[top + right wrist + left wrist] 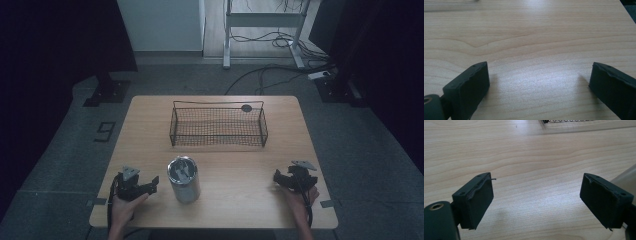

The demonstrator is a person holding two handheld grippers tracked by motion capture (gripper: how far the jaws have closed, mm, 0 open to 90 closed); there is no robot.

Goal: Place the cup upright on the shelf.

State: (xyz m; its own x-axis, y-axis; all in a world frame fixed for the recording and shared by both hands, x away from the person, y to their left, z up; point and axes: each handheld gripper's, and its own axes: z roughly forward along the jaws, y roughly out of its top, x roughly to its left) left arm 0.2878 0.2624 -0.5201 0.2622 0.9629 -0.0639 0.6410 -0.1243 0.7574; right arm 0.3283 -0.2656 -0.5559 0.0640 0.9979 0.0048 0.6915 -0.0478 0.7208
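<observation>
A: Entry, tool state. Left gripper (150, 185) low over the table (240, 200), jaws spread wide, nothing between them. Right gripper (281, 178) likewise released, bare wood between its jaws in the right gripper view.

B: Work piece?

A: Steel tumbler (183, 179), upright, lid on, standing just beside the left gripper's open end, on its inner side. In the left gripper view a pale sliver of the tumbler (626, 178) shows past the right-hand jaw, so it sits off to that side of the jaws, not yet between them.

B: Long axis?

A: Vertical; the jaws open across it horizontally, which suits a side grasp on the body.

B: Nearer hand?

A: Left, clearly. The right gripper is well apart from the cup.

B: Destination?

A: Probably the wire basket (218, 142), ahead of both grippers, beyond the tumbler. Judgement: left tool must shift sideways toward the tumbler before closing.
</observation>
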